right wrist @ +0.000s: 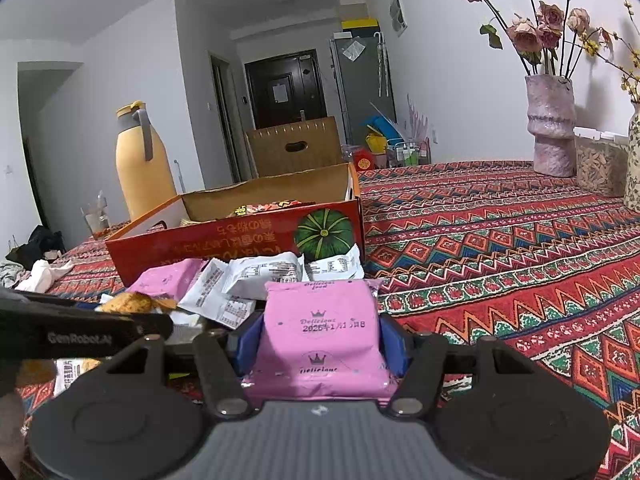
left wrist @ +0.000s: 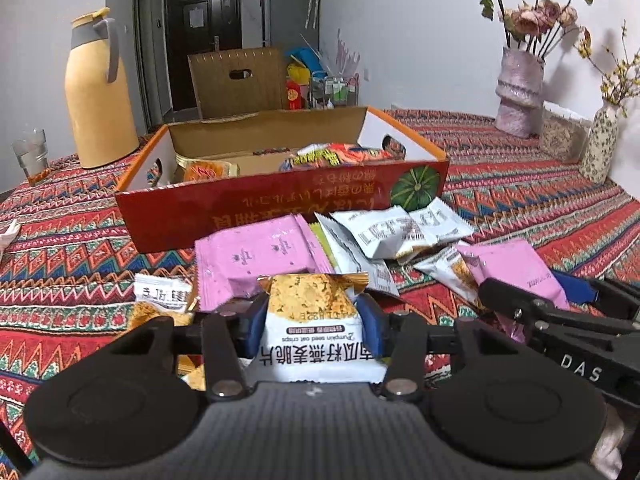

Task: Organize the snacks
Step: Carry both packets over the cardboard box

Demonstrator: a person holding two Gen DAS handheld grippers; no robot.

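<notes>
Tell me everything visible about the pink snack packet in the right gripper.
The glossy pink plastic snack packet is sealed and pillow-shaped, printed with crowns, "Delicious" lettering and a date stamp. It sits upright and slightly puffed, pinched at both sides by the right gripper and its blue pads. Behind it lie the white packets.
</notes>
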